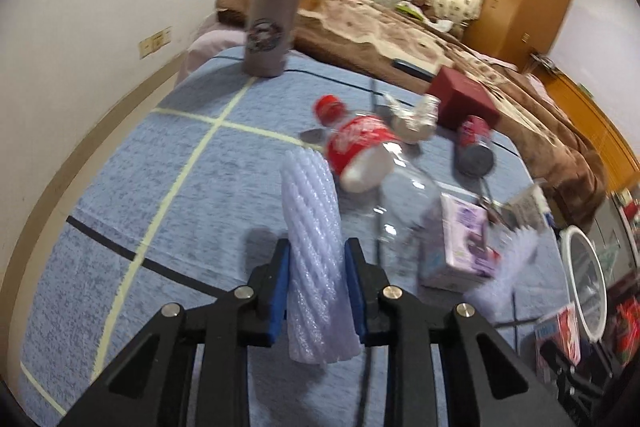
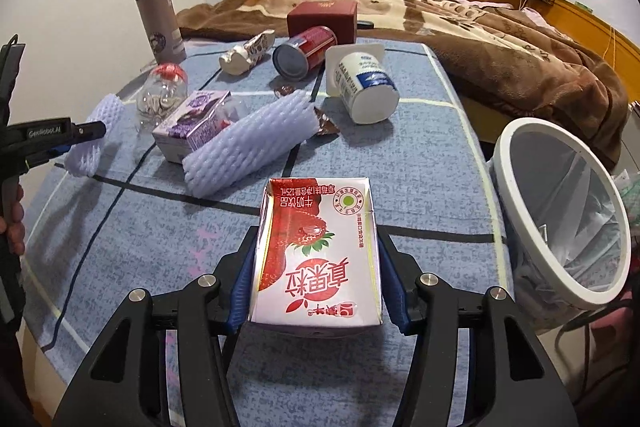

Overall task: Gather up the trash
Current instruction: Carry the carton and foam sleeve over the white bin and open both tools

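Note:
My left gripper is shut on a white foam net sleeve and holds it above the blue table; the sleeve also shows in the right wrist view. My right gripper is shut on a red-and-white strawberry milk carton, held over the table's near edge. A white bin with a clear liner stands just right of the table. On the table lie a second foam sleeve, a purple carton, a clear cola bottle, a red can and a white yogurt cup.
A grey tumbler stands upright at the table's far left. A dark red box sits at the far edge, a crumpled wrapper beside the can. A bed with a brown blanket lies beyond the table.

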Motion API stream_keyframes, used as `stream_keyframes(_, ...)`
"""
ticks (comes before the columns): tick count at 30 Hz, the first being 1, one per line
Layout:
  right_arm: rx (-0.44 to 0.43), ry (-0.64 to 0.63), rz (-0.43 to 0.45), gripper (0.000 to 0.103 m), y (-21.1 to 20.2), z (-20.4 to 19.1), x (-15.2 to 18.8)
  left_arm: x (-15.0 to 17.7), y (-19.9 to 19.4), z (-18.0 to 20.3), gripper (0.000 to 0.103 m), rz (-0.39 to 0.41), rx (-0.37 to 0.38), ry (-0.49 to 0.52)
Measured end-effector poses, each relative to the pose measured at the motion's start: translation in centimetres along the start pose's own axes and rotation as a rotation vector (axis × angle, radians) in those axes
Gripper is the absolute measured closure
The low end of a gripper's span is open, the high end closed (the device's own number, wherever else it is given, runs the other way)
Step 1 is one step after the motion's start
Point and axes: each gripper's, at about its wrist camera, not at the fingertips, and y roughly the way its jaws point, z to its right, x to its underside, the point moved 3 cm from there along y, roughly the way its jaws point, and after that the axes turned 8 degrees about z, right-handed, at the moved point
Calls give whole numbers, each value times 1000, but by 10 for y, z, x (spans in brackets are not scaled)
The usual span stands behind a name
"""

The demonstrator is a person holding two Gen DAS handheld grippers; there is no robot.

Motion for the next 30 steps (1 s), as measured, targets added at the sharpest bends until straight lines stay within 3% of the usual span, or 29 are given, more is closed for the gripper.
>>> stream_keyframes(12,-1,40,65,48,-19,27,-12,5,-29,71,75,19,127,124)
stream_keyframes(30,136,150,135,48,-46,119,-22,26,-35,230,75,6,317,344)
